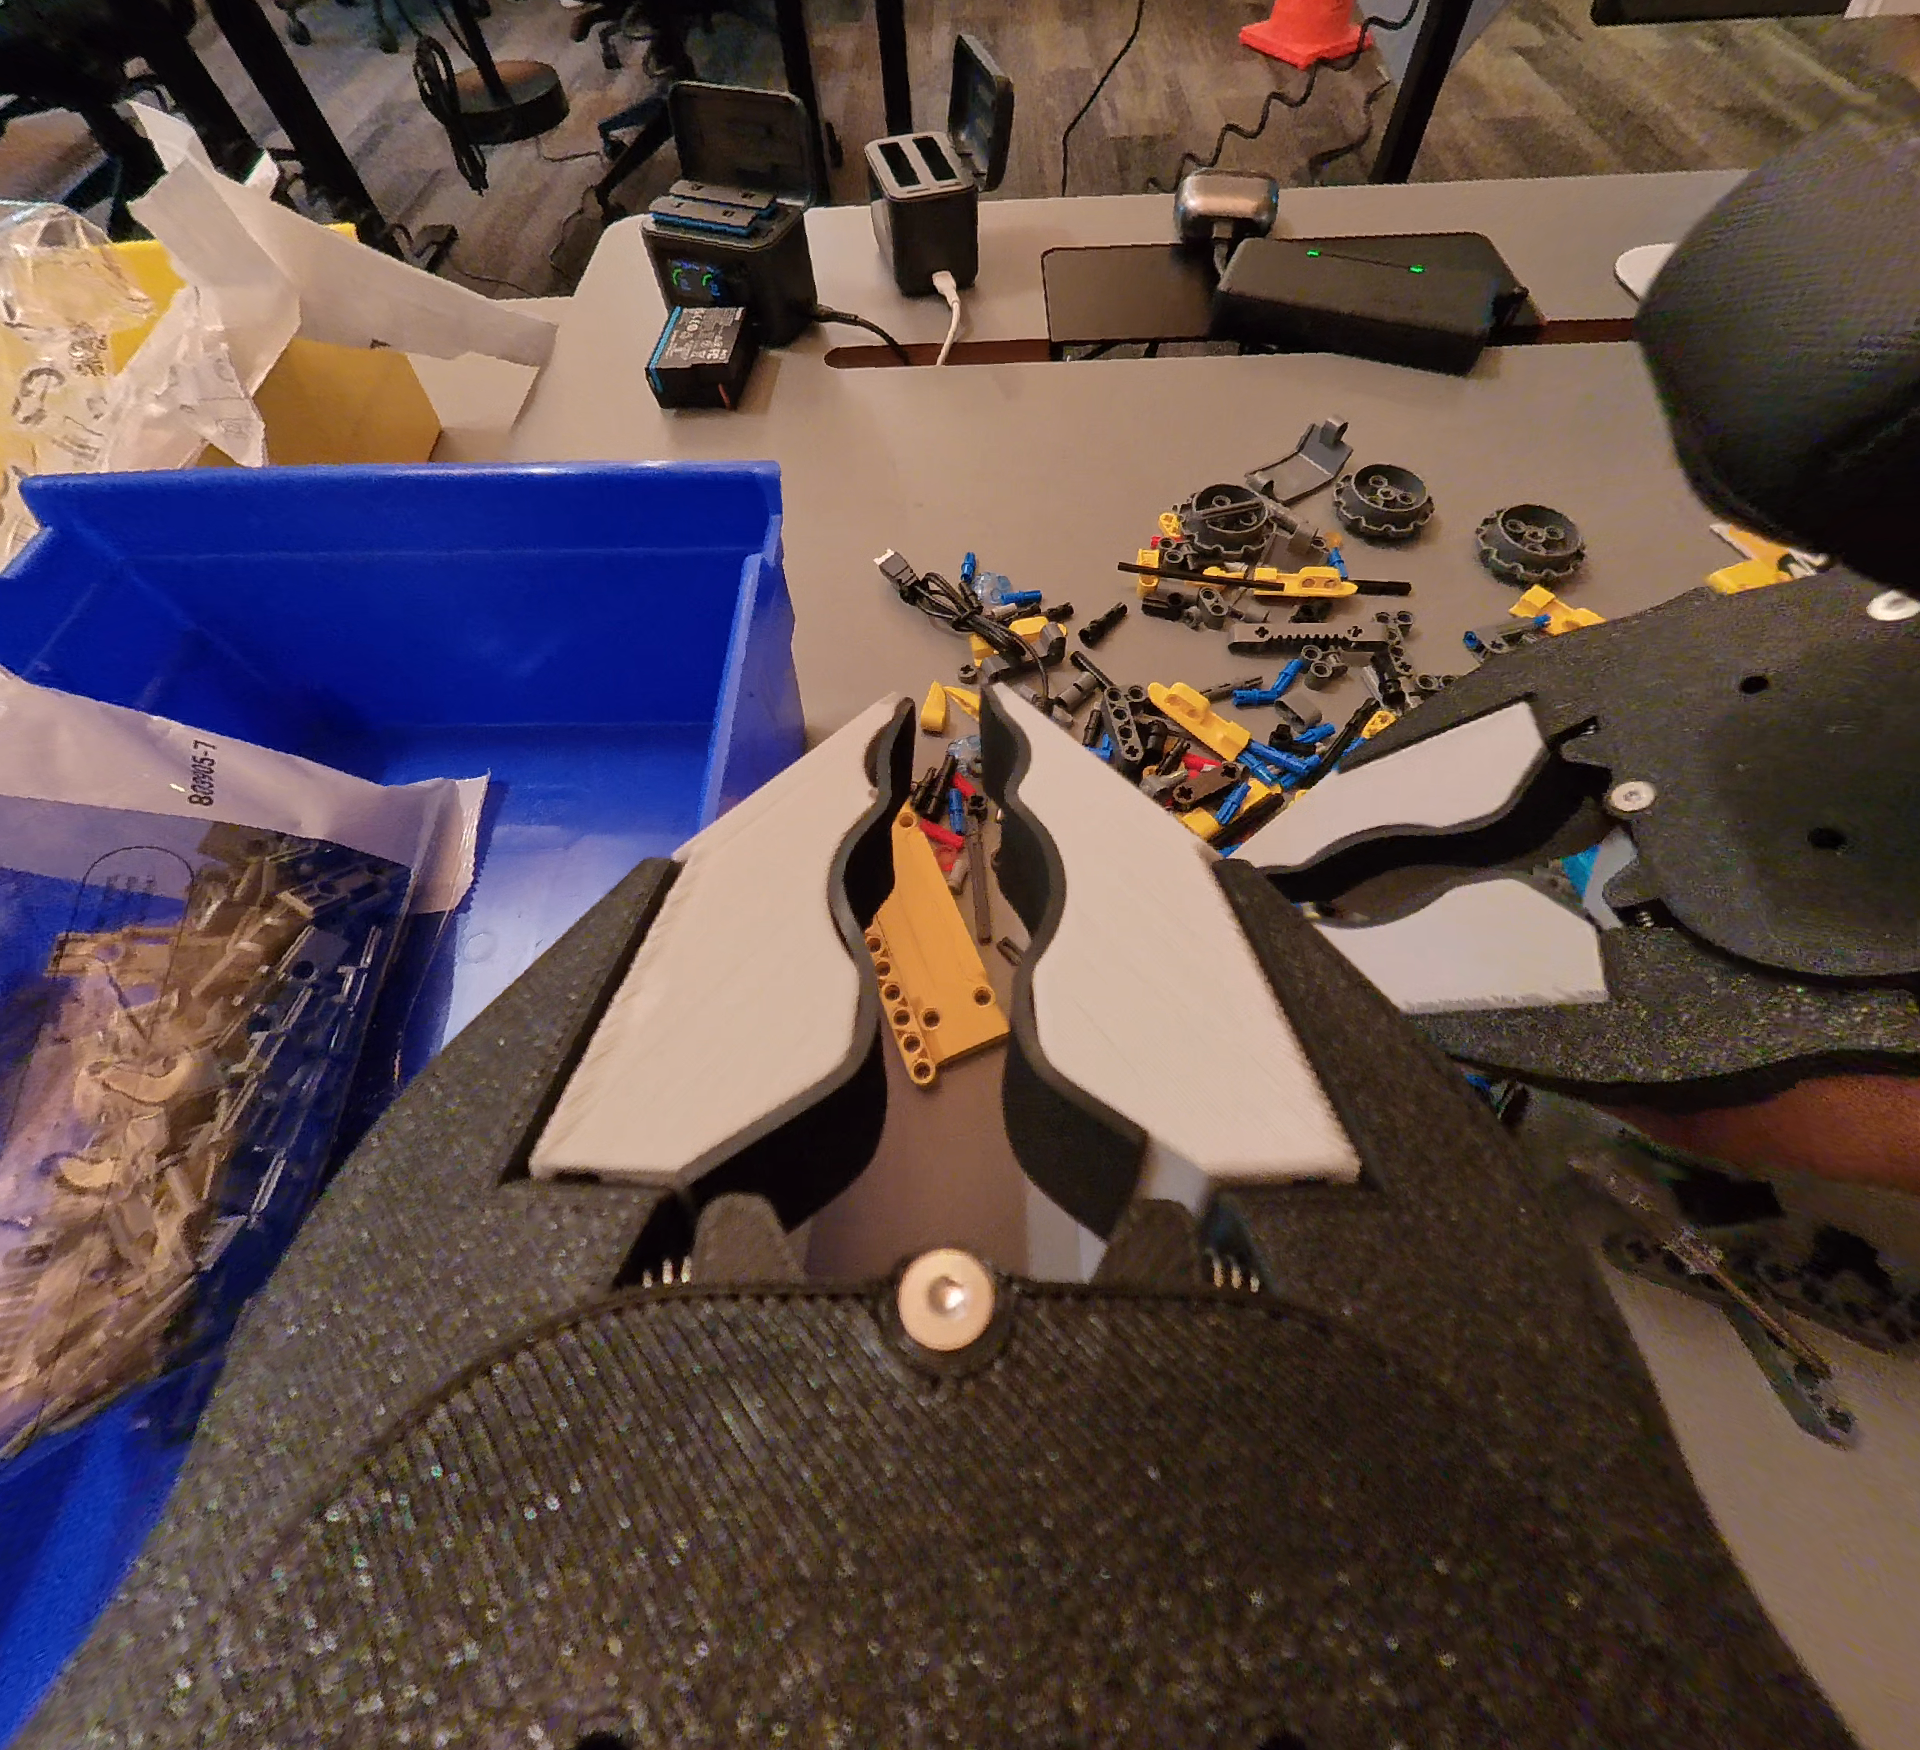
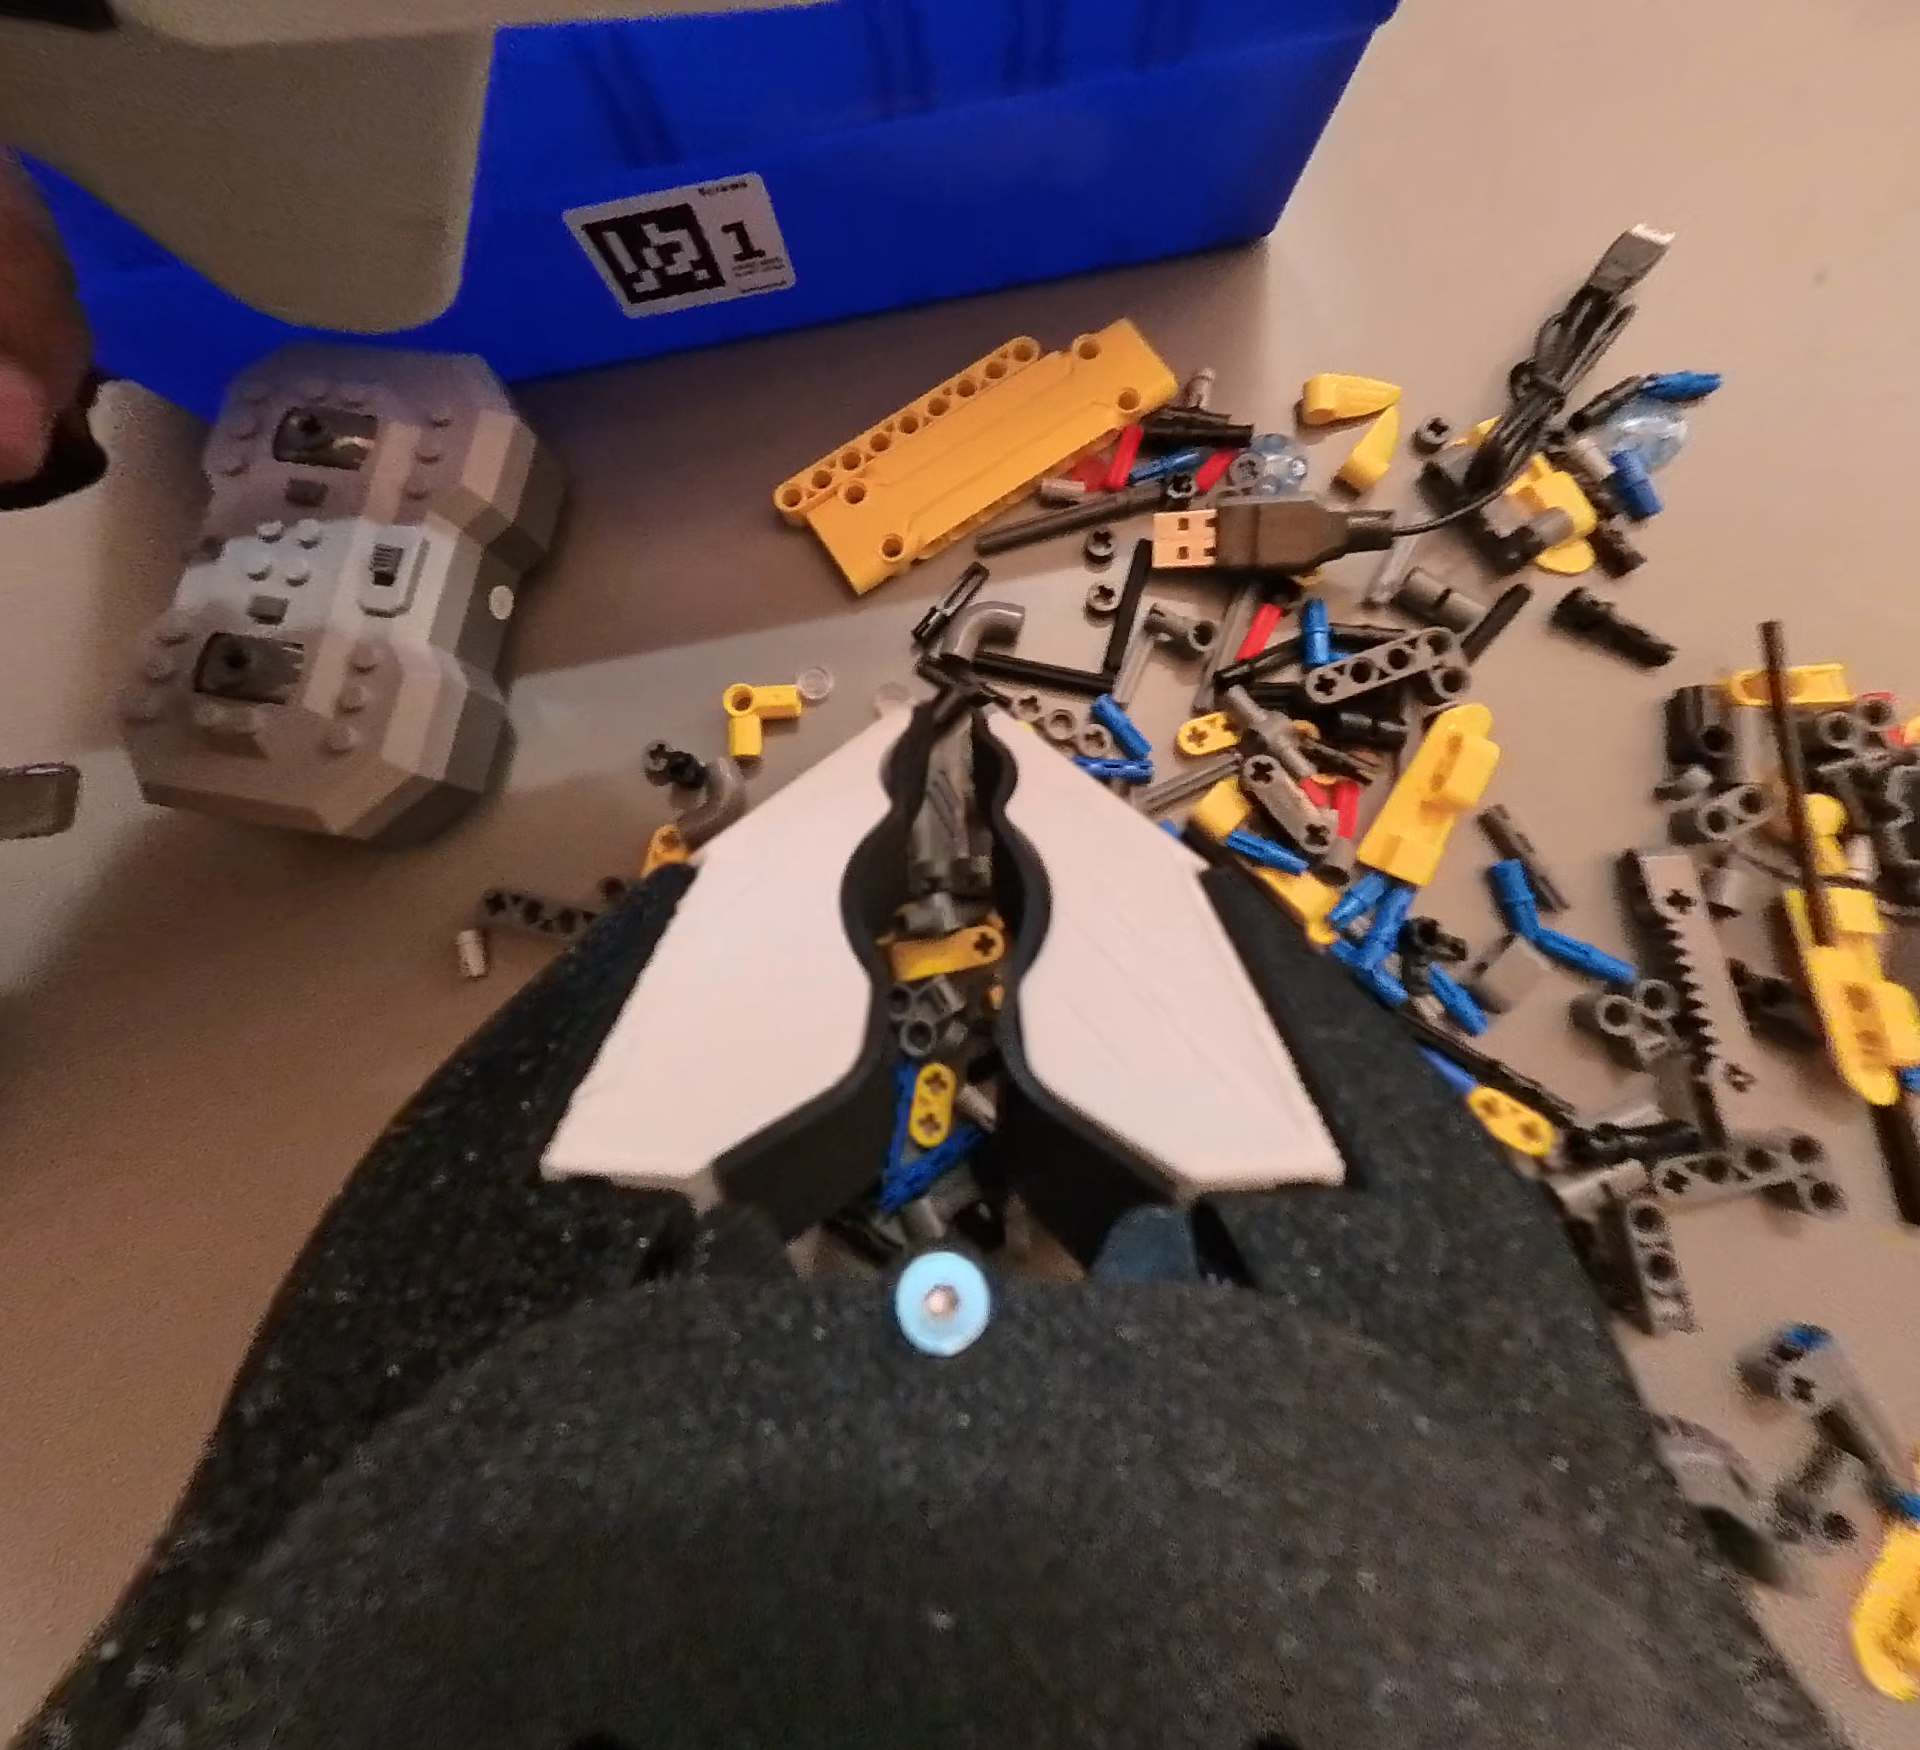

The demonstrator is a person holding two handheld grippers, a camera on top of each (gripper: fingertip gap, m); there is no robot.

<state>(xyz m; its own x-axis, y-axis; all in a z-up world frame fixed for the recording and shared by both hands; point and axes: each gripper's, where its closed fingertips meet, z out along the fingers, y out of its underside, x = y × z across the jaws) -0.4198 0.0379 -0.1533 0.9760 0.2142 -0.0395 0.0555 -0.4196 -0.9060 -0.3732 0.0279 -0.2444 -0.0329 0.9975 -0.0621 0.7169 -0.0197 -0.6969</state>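
My left gripper [image 1: 948, 703] hovers over the grey table [image 1: 1039, 453], jaws a narrow gap apart and empty, above a long yellow panel [image 1: 935, 962]. The panel also shows in the right wrist view [image 2: 977, 443]. My right gripper [image 2: 948, 724] is low in a pile of small yellow, blue and black building pieces [image 2: 1403, 817], nearly shut, with what looks like a dark grey piece [image 2: 948, 781] between its tips. It comes in from the right in the left wrist view [image 1: 1273, 879]. One left finger [image 2: 416, 90] shows at the upper left.
A blue bin [image 1: 416, 620] holding a clear bag of parts [image 1: 208, 1025] stands on the left. A grey studded control box [image 2: 343, 599] and a USB cable [image 2: 1268, 537] lie by the pile. Chargers [image 1: 727, 266], a power brick [image 1: 1361, 298] and a yellow box [image 1: 343, 401] line the back. The gap from one gripper's tips to the other's is roughly 10 cm.
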